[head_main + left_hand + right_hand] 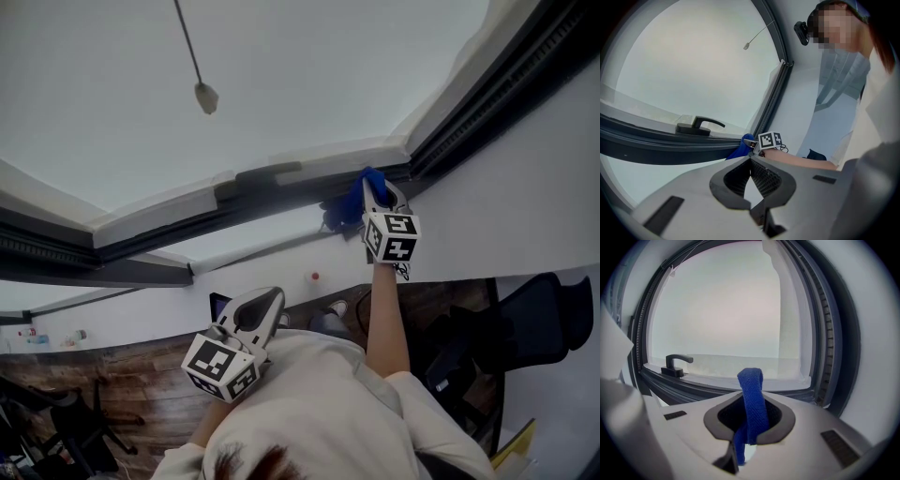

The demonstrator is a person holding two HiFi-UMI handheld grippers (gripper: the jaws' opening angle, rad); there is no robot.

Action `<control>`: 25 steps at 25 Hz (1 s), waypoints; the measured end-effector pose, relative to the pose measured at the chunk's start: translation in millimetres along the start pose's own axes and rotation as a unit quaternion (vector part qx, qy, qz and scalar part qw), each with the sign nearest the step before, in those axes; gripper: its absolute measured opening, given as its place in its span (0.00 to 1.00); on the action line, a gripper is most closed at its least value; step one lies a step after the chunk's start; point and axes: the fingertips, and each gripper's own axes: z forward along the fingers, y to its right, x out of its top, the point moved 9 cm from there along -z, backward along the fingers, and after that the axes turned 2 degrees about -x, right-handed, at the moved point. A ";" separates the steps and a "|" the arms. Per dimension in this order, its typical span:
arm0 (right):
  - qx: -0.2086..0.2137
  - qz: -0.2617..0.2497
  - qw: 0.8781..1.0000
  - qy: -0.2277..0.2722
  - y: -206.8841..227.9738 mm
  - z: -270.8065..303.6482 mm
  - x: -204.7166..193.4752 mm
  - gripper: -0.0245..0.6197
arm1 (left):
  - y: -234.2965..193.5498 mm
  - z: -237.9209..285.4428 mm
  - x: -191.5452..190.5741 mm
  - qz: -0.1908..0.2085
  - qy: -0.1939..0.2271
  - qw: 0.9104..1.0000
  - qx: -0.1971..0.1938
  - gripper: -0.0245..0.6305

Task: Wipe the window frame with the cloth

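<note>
Your left gripper (750, 159) sits low, jaws pressed together, empty. Right gripper (377, 195) pinches the blue cloth (345, 210) at the dark window frame (272, 195), upper center-right. Press the cloth flat and drag left toward the handle (675, 364) with steady pressure.
</note>
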 end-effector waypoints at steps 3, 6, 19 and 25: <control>-0.005 0.005 1.000 0.000 5.4 -0.8 -0.6 0.12 | 0.8 0.2 0.2 0.000 0.001 1.000 0.003 0.05; -0.010 0.010 1.000 -0.001 11.7 -0.8 -1.5 0.12 | 1.4 0.7 0.5 0.001 0.002 1.000 0.006 0.05; -0.025 0.014 1.000 0.003 26.1 -0.5 -2.6 0.12 | 4.5 4.1 0.2 0.002 0.001 1.000 0.011 0.05; -0.029 0.014 0.999 0.002 32.7 0.0 -2.7 0.12 | 6.8 6.2 -0.6 0.002 0.001 1.000 0.012 0.05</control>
